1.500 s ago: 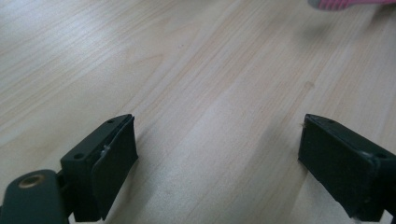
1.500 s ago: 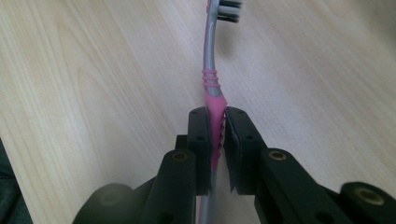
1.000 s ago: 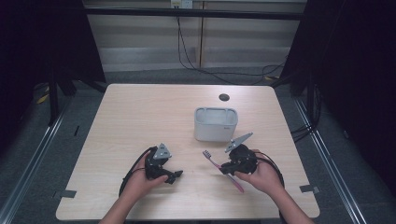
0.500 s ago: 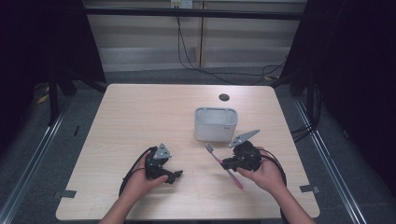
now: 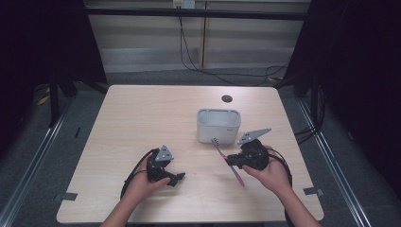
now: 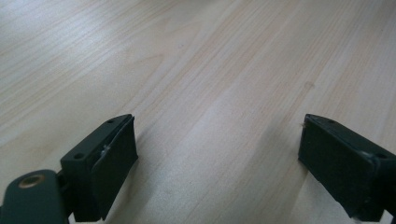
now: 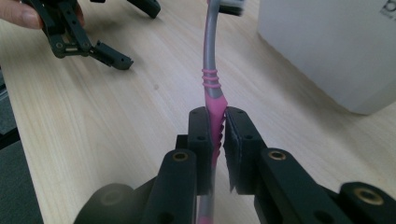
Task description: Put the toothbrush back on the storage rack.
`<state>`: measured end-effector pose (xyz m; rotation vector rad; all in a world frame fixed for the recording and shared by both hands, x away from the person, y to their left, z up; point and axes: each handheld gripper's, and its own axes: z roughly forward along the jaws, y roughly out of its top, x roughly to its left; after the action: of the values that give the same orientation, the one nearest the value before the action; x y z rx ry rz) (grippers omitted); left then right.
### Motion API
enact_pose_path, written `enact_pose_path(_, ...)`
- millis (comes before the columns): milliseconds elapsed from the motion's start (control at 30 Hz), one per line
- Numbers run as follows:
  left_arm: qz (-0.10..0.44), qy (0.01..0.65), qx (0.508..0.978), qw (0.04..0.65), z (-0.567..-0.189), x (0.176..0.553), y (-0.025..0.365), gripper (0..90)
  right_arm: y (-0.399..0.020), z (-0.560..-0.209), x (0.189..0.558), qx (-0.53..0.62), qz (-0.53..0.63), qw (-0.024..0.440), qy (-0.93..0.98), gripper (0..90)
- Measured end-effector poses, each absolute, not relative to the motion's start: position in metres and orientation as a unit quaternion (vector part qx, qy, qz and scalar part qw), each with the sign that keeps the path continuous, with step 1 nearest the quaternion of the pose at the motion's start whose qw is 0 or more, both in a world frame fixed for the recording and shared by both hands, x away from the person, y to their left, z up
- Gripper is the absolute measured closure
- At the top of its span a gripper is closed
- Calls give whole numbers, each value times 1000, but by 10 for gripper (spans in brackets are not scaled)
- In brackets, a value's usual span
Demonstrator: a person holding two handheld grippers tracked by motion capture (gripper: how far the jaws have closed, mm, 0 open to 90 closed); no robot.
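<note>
Right gripper view showed the right gripper (image 7: pixel 217 135) clamped on the pink toothbrush (image 7: pixel 211 88), lifted beside the white bin (image 5: pixel 218 125). Left gripper (image 6: pixel 217 154) fingers gaped over bare worktop (image 6: pixel 196 70). Next, probably tipping it in.

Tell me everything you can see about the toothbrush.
The toothbrush has a pink grip with ridges, a grey curved neck and a bristled head. It looks like plastic. The right gripper is shut on its pink handle. In the high view it slants, head toward the white container, tail toward the person. Whether it touches the table is unclear.
</note>
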<state>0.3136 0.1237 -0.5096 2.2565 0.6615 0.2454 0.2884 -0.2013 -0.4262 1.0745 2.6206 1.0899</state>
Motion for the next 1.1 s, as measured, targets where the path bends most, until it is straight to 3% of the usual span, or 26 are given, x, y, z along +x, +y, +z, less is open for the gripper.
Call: enact_pose_path(1100, 96, 259, 883, 379, -510, 314, 124, 110, -219, -402, 293, 378, 442, 105, 806, 816)
